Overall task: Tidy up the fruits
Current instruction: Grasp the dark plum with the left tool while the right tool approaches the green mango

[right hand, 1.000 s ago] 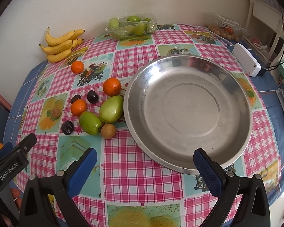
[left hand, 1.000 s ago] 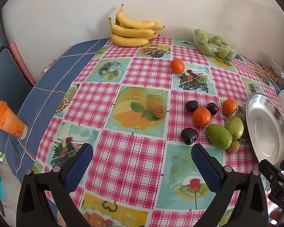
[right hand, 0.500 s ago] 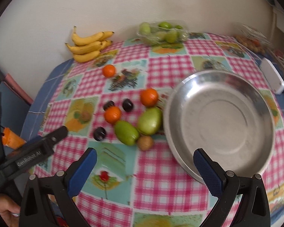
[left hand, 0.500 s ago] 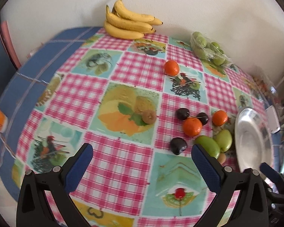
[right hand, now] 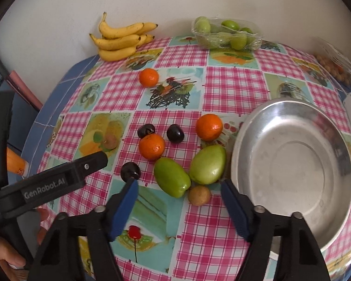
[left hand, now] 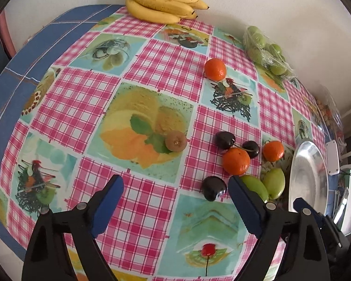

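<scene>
Fruits scattered loose on the checked tablecloth (right hand: 234, 86), none yet in the steel dish (right hand: 292, 164) at the right. Main cluster just left of the dish rim: two green mangoes (right hand: 189, 172) side by side and touching, a small brown kiwi (right hand: 199, 195) in front of them, two oranges (right hand: 151, 146) and three dark plums (right hand: 130, 171) spread around. Likely tipped out beside the dish for short carries into it. Farther off: a lone orange (right hand: 148, 77) toward the wall, a second kiwi (left hand: 176, 141) alone on a printed panel, a bunch of bananas (right hand: 119, 41) against the wall, a wrapped tray of green fruit (right hand: 224, 34) beside it, probably left as packed.

Right gripper (right hand: 179, 207) angled down over the near edge of the cluster, jaws partly apart and just now closing, nothing clamped; kiwi and nearer mango in line between the tips, the left blue pad close by one plum, contact impossible to tell. Seemingly narrowing to suit a small fruit.

Left gripper (left hand: 175, 205) poised lower left of the cluster, jaws wide though closing slightly, only bare cloth between them; right tip just beside the nearest plum and in front of a mango, not gripping either. Empty, both of them.
</scene>
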Demonstrator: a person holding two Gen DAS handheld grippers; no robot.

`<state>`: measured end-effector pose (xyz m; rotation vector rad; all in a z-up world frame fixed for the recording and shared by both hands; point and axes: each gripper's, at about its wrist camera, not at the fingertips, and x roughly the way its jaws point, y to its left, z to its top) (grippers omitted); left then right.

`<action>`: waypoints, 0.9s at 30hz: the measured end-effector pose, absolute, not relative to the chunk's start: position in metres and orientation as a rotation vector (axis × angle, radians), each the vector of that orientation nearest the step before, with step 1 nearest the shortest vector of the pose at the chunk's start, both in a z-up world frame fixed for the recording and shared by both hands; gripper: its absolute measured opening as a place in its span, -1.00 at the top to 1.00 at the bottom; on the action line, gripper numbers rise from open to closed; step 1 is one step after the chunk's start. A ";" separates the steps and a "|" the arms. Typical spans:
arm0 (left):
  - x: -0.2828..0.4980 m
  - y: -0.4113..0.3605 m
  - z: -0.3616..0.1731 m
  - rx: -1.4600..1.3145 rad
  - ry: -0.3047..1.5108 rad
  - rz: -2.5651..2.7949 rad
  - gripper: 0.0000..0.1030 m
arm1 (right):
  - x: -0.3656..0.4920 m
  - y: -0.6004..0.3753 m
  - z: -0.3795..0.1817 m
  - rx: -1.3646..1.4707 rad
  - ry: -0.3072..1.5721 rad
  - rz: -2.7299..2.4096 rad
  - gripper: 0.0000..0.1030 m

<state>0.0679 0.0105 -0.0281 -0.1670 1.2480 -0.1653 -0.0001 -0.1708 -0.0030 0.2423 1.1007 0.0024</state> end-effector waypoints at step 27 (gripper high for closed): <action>0.081 -0.025 -0.048 -0.200 1.353 -0.317 0.28 | 0.027 -0.150 -0.028 0.140 1.187 0.057 0.17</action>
